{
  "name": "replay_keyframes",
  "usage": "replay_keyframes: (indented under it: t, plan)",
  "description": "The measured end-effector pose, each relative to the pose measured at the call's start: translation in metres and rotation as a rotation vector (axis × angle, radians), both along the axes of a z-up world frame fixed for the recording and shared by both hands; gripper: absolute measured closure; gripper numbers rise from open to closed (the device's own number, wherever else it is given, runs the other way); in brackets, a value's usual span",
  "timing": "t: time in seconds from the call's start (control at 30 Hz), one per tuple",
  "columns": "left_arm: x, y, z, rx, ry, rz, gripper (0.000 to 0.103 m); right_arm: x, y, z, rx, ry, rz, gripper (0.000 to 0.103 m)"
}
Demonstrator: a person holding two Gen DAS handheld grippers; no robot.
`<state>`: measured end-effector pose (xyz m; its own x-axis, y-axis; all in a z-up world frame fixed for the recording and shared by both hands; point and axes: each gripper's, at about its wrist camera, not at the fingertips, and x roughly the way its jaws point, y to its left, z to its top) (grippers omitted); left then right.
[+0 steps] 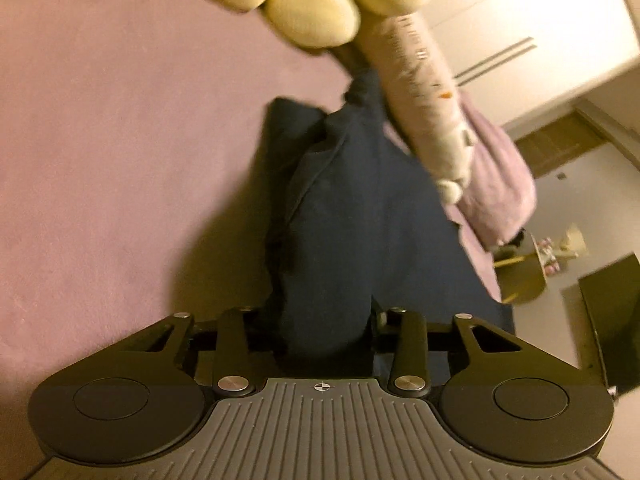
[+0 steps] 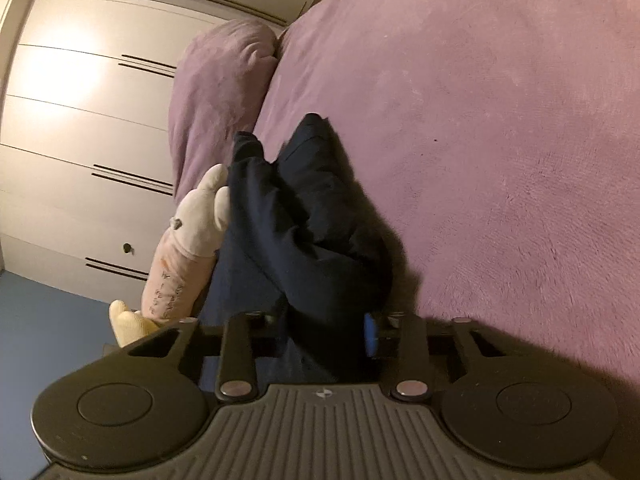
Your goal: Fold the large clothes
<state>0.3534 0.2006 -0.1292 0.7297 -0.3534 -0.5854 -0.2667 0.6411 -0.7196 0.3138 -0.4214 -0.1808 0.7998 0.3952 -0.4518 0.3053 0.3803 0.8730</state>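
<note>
Between the jaws of both grippers: navy garment (image 1: 352,208), bunched, on purple blanket (image 1: 120,140) | long axis running straight ahead of jaws | dark, creased, thick folds | left gripper (image 1: 324,320) clamped on cloth | right gripper (image 2: 320,324) clamped on cloth

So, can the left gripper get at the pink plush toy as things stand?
Probably not now: the left gripper is shut on the navy garment, so its jaws are occupied. The pink plush toy lies beyond, beside that cloth.
</note>
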Motion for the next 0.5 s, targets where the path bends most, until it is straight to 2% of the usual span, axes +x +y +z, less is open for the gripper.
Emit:
replay_keyframes:
  t: [0.13,0.27,0.5]
  plan:
    - [-0.021,0.000,0.027,-0.001,-0.045,-0.040,0.068,-0.013,-0.001,0.014,0.008,-0.032,0.023,0.082]
    - [-0.064,0.000,0.049,0.035,-0.075,-0.093,0.068,-0.042,-0.003,0.035,-0.009,-0.057,0.061,0.083]
    - [-0.178,0.012,0.049,0.030,0.021,-0.116,0.065,-0.138,-0.008,0.051,-0.032,-0.004,0.144,0.083]
